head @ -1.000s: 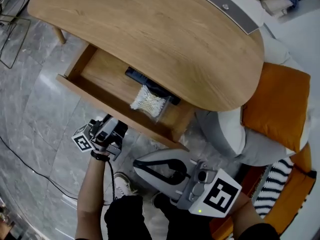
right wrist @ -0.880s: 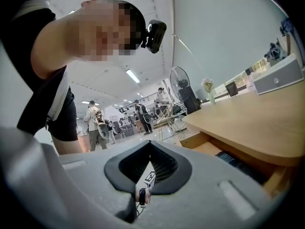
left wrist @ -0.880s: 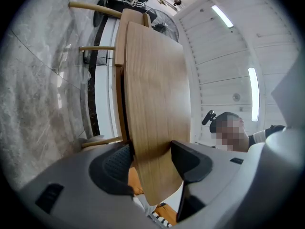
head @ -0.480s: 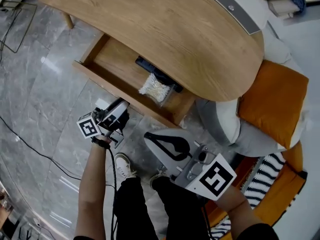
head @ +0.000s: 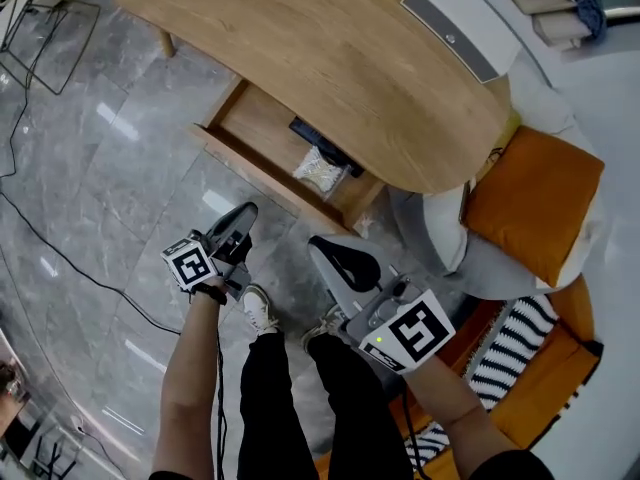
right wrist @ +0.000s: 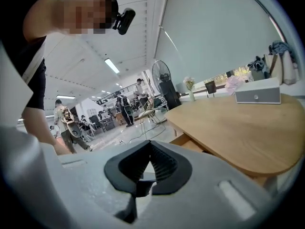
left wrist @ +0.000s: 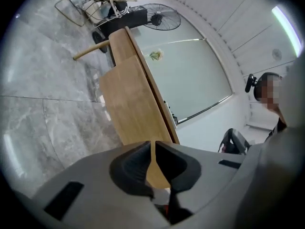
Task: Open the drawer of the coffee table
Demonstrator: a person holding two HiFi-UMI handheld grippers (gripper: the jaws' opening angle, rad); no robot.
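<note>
The wooden coffee table (head: pixel 330 48) has its drawer (head: pixel 262 158) pulled out toward me. Inside lie a clear bag of cotton swabs (head: pixel 320 173) and a dark flat object (head: pixel 318 145). My left gripper (head: pixel 238 224) hangs over the floor, a short way in front of the drawer and apart from it. Its jaws are closing to a thin slit with nothing between them (left wrist: pixel 152 144), and the drawer front (left wrist: pixel 128 109) shows beyond them. My right gripper (head: pixel 340 256) is shut and empty (right wrist: pixel 150 144), beside the table (right wrist: pixel 238 128).
A white box (head: pixel 460 18) stands on the table's far end. A grey pouf (head: pixel 445 233) and an orange cushion (head: pixel 530 203) sit right of the drawer. A black cable (head: pixel 70 258) runs across the grey tile floor, and a wire rack (head: pixel 45 28) stands at the far left.
Both grippers have drawn back from the open drawer and risen. The left gripper's jaws have come together. The drawer stays pulled out, its contents unmoved.
</note>
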